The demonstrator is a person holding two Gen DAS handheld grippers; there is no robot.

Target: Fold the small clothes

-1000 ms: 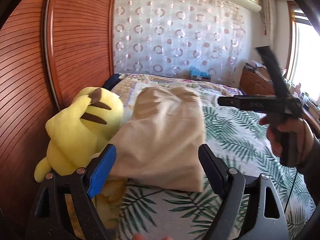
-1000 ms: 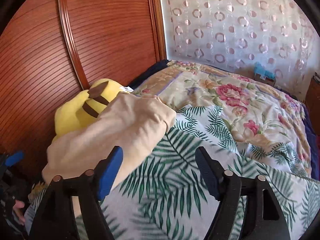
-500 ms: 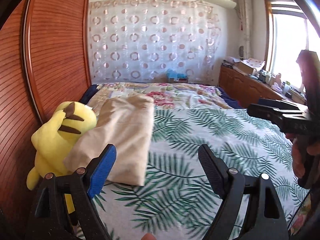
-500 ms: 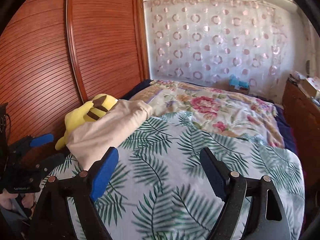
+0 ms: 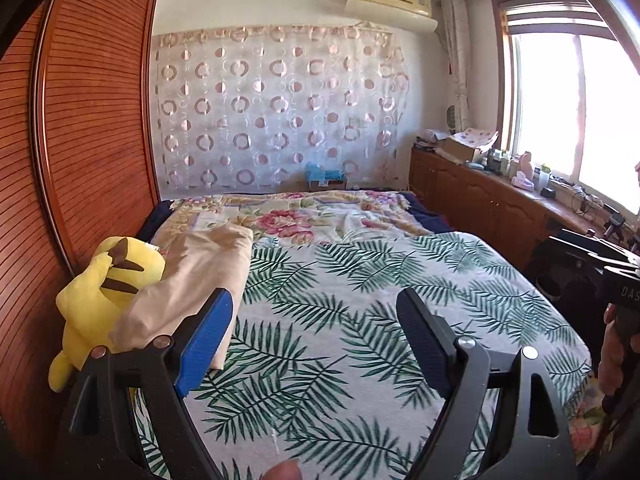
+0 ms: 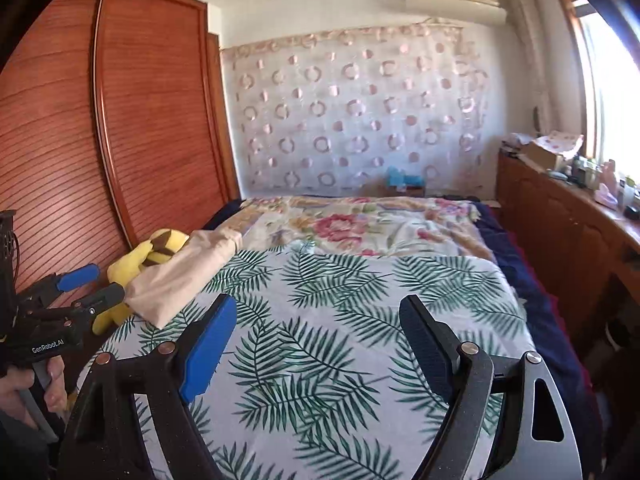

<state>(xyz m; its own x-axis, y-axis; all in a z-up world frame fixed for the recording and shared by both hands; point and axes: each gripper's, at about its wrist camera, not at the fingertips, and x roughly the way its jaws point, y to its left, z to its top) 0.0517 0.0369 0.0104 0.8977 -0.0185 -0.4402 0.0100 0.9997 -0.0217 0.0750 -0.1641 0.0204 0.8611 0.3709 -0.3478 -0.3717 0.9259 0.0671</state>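
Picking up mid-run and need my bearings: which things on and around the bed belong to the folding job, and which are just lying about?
Part of the job:
- folded beige garment, leaning on the toy
- left gripper, open, empty
- right gripper, open, empty
- leaf-print bedspread, the work surface

Just lying about:
- yellow plush toy
- floral quilt
- blue box by the curtain
- clutter on the window counter

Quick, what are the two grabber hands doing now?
Left gripper: open, holding nothing.
Right gripper: open, holding nothing; its jaws have just been opening.
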